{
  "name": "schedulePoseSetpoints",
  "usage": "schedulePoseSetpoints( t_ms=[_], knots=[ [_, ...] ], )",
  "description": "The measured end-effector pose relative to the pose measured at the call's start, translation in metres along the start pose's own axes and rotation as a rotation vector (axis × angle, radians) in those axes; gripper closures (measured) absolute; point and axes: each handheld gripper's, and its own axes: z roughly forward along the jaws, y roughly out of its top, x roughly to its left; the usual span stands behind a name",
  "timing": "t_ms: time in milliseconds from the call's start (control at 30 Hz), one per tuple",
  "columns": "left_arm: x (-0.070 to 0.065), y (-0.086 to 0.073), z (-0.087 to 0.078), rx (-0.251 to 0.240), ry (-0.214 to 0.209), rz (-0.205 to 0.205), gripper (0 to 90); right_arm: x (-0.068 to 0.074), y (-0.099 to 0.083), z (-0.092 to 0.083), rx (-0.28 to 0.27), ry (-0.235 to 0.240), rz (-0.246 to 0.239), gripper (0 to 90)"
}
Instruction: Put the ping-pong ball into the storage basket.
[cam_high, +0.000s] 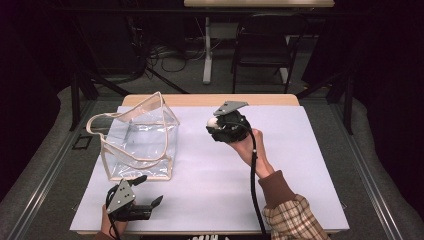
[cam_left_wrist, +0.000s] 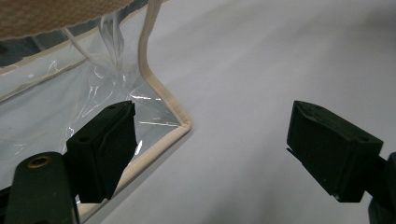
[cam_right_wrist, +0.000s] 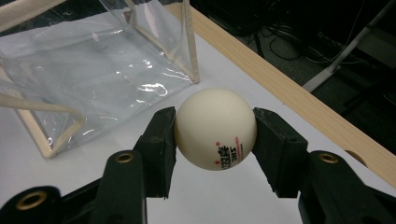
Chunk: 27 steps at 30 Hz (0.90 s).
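Pinching a white ball (cam_right_wrist: 215, 129) between its two pads, the right gripper (cam_high: 220, 126) is held up above the middle of the table (cam_high: 280, 200), well apart from the clear bag (cam_high: 137, 137) that stands open near the left back corner. Contact looks narrow: the pads meet the ball only at its two sides, so a slight tilt or a slackening squeeze could let the smooth sphere squirt out, and from there it would likely bounce and roll off the wooden far edge (cam_right_wrist: 299, 98), which is near. The left gripper (cam_high: 146, 196) sits low at the near left edge, jaws spread wide with nothing between them, one pad (cam_left_wrist: 105, 149) just beside the bag's near bottom corner (cam_left_wrist: 180, 128). Judgement: if the ball is meant for the bag, the soft walls may fold or the bag may slide when nudged, since nothing holds it; the sagging rim strap (cam_high: 100, 122) could also deflect the ball at the mouth. Hard to make out: whether the left pad touches the bag's trim or only stands near it; the clear film gives glare and hides whether the bag holds anything. Print on the ball is too small to read. The left hand is cut off at the high view's bottom edge. The room beyond the table is dark.
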Motion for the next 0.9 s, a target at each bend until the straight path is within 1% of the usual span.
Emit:
schedulePoseSetpoints(
  t_ms=[267,367,567,900],
  knots=[
    [0.000,0.000,0.000,0.000,0.000,0.000,16.0,0.003,0.010,0.002,0.001,0.006,-0.017,50.7],
    [0.000,0.000,0.000,-0.001,0.000,0.000,16.0,0.005,0.012,0.004,-0.001,0.013,-0.015,50.7],
    [0.000,0.000,0.000,-0.002,0.000,0.000,16.0,0.008,0.016,0.008,0.001,0.017,-0.027,50.7],
    [0.000,0.000,0.000,-0.002,0.000,0.000,16.0,0.009,0.021,0.012,0.005,0.025,-0.033,50.7]
  ],
)
